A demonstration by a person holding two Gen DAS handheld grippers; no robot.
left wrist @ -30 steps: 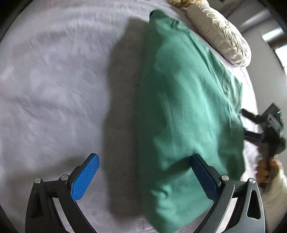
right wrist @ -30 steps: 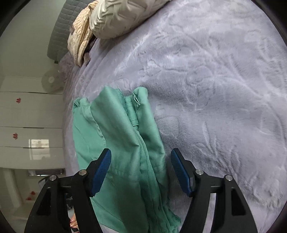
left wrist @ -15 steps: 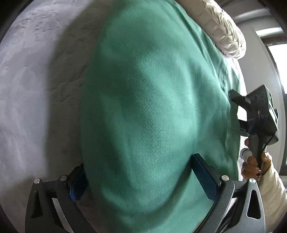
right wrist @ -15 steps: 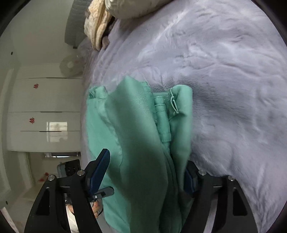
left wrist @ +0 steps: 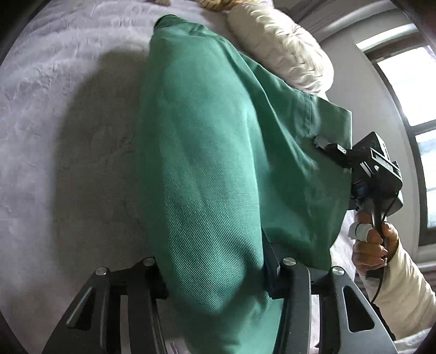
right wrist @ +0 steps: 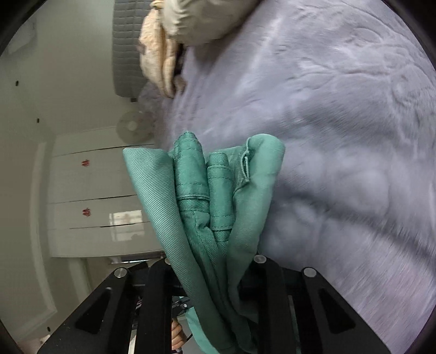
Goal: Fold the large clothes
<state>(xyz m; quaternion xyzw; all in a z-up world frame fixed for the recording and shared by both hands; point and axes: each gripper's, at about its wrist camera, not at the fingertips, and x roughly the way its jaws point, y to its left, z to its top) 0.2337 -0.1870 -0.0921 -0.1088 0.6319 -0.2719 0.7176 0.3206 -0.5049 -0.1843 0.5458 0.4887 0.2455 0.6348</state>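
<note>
The right gripper (right wrist: 209,269) is closing its jaws on a bunched green garment (right wrist: 212,196), whose thick folds and stitched hems fill the gap between the two black fingers (right wrist: 268,294) and stand up ahead of them. To the right of the gripper and beyond it spreads a lavender plush bed cover (right wrist: 340,122), with a cream quilted pillow (right wrist: 201,19) and a crumpled beige cloth (right wrist: 156,54) far ahead at the top. To the gripper's left stand white wardrobe doors (right wrist: 92,201) with small red marks, and a pale round fan (right wrist: 133,126) just past them.
</note>
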